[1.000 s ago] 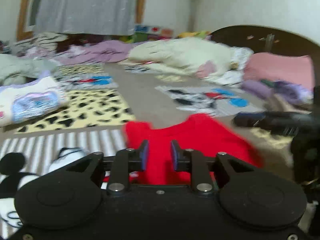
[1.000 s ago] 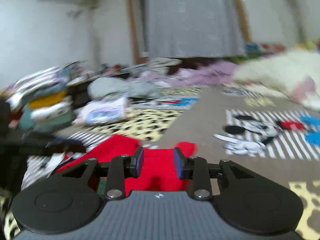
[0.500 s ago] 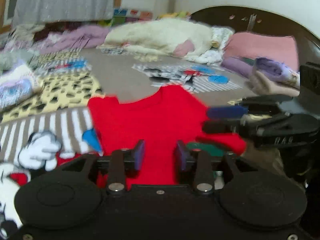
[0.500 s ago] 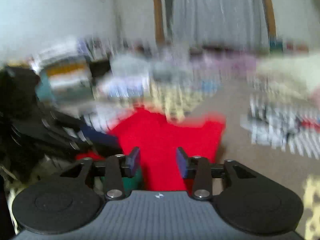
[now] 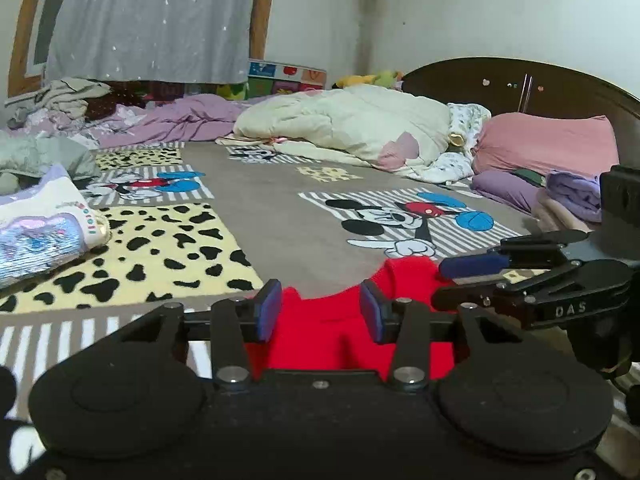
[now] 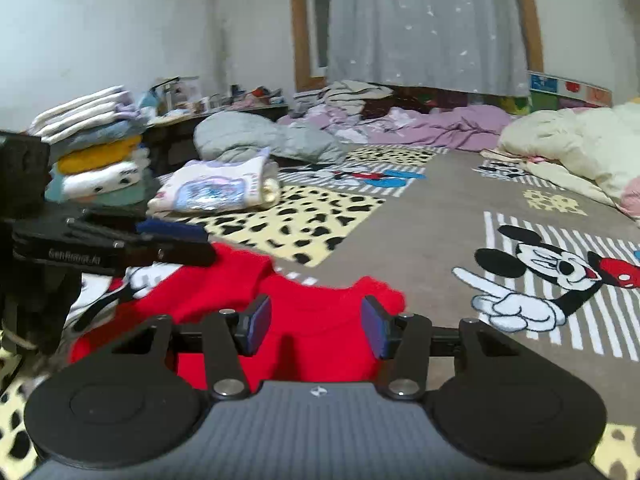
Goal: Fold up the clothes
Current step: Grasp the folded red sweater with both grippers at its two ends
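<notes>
While a red top [image 6: 320, 316] lies spread on the bed [image 6: 420, 248] just ahead of both grippers, neither one holds it. The left gripper [image 5: 318, 310] and the right gripper [image 6: 316, 326] each stand with fingers spread apart and only red cloth showing in the gap, low over the garment's near part. The top sits near the bed's near edge, its far hem or neckline curving up toward the printed mouse figure [image 6: 560, 272]; part of it on the left side looks doubled over, though the pictures do not settle whether that is a deliberate fold or a rumple.

As for progress, I judge this one garment to be somewhere short of a neat finished fold: it is still broad and uneven. Toward the bed's left edge one stack of folded clothes [image 6: 96, 148] stands, with about six or seven layers that I can count, and one folded white piece [image 6: 216, 188] lies alone beside it. Loose heaps remain at the far edge: a grey one [image 6: 264, 140] and a lilac one [image 6: 420, 124], so more seems left to fold.

Counted: one red top, two grippers, one stack, one separate folded piece, two loose heaps.
</notes>
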Motion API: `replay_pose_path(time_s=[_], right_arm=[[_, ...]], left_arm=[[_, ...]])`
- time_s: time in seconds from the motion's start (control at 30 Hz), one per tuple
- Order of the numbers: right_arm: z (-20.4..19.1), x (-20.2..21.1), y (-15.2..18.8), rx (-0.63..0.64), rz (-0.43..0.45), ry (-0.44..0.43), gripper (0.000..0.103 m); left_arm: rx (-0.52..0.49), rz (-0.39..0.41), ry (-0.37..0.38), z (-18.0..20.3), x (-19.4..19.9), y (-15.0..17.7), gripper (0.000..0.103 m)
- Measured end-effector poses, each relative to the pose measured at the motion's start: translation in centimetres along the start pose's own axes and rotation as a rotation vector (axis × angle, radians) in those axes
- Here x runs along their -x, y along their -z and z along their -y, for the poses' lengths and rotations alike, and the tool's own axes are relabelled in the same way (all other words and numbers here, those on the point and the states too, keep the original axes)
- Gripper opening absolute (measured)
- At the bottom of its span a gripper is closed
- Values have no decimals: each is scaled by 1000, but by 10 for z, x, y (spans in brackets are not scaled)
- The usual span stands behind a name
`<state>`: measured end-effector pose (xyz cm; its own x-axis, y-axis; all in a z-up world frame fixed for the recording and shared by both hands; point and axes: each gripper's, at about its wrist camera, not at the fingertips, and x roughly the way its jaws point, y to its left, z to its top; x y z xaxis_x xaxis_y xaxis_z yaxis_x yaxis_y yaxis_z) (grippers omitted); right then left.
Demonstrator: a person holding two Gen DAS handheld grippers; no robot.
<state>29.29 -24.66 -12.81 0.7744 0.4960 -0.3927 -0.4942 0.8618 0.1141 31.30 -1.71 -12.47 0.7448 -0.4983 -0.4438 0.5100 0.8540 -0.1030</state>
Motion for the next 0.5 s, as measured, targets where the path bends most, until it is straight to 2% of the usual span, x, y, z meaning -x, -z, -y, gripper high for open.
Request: replay_pose_path(time_s=[0.13,0.2,0.27,0.4,0.5], right_arm=[[8,-29,6,-12,-66,-2,57],[19,-38,10,-81,-103,-25,60],[27,-43,13,-137,-124,-46,60],[21,-39,13,-116,-115,-44,61],[17,-14,4,-101,-53,-63,59]], left_arm=[[31,-65,-2,-14,-27,-1,45],[47,-97,-3,-20,-41,-1,46],[52,-89,3,-22,-36,-2,46],[58,-56,21,-25,-16,-5,47],[62,-30,34,-26,-2,-7,47]])
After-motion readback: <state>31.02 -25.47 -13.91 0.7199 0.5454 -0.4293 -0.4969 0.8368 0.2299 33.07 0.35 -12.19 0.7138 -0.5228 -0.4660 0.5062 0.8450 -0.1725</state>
